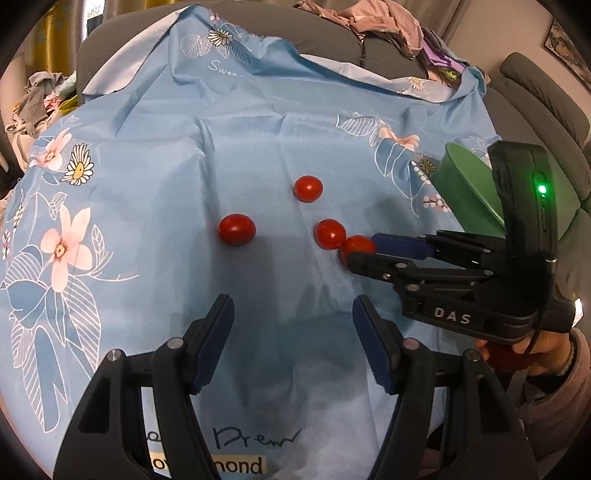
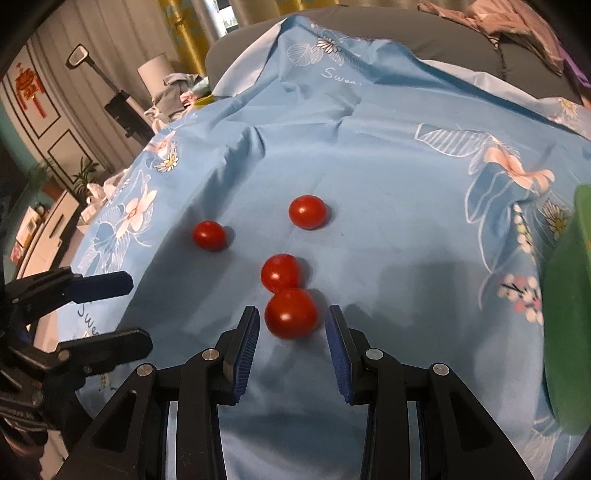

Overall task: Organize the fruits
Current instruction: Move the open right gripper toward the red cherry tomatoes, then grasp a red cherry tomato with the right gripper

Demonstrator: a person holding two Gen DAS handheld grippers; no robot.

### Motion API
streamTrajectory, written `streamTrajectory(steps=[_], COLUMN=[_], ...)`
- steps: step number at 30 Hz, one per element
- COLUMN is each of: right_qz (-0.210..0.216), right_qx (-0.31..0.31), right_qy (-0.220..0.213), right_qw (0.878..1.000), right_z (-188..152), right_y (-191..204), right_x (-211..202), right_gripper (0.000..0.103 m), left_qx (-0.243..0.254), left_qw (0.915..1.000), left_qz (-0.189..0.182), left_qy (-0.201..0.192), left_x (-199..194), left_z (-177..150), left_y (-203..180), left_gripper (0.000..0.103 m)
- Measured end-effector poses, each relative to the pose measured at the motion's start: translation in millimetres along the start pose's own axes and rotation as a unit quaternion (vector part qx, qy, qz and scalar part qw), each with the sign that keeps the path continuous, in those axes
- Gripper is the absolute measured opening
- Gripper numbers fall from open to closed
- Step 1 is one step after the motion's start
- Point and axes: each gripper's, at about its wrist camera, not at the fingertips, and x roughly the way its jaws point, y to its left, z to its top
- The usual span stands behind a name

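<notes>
Four red cherry tomatoes lie on a pale blue floral cloth (image 1: 155,155) spread over a grey padded surface; whether that is a couch or a bed cannot be told.

Left wrist view: far tomato (image 1: 307,188) sits at about 12 o'clock of the cluster. Left tomato (image 1: 237,229) lies at 9 o'clock, apart from the others. Middle tomato (image 1: 329,233) is touching or just beside the near tomato (image 1: 356,246), which lies at its 4 o'clock.

Right tongs (image 2: 292,325): blue pads stand either side of the near tomato, with cloth visible between each pad and the fruit. Not clenched on it; narrow gap, the tomato between the pads and resting on the cloth. In the left wrist view these tongs come in from 3 o'clock, tips at that same tomato.

Left tongs (image 1: 293,325): released, pads well apart, nothing between them, only bare cloth below. They hover at 6 o'clock of the cluster.

Green bowl (image 1: 465,184) at 2 o'clock in the left wrist view, tilted, partly hidden behind the right tongs' body; what it rests on cannot be told.

A hand (image 1: 532,354) in a pinkish sleeve grips the right tongs' handle at 4 o'clock.

Crumpled clothes (image 1: 369,22) are heaped at 12 to 1 o'clock beyond the cloth.
</notes>
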Motion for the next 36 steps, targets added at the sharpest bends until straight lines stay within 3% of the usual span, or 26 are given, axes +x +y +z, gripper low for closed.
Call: streamTrajectory(steps=[9, 21, 26, 36], right_qz=[0.005, -0.013, 0.002, 0.016], right_qx=[0.005, 0.069, 0.088, 0.094], right_qy=[0.001, -0.037, -0.043, -0.048], right_qw=[1.0, 0.997, 0.995, 0.994], right_z=[2, -12, -19, -19], right_y=[-6, -54, -66, -69], right_x=[9, -32, -38, -36], right_gripper=[0.034, 0.034, 0.034, 0.034], left_qx=[-0.001, 0.026, 0.031, 0.058], left_qw=[0.9999, 0.9995, 0.9992, 0.9972], left_qz=[-0.009, -0.019, -0.01, 0.038], left_qy=[0.007, 0.009, 0.022, 0.03], left_x=[12, 45, 66, 86], left_z=[7, 34, 44, 47], left_y=[0, -29, -36, -41], left_gripper=[0.067, 0.064, 0.055, 0.027])
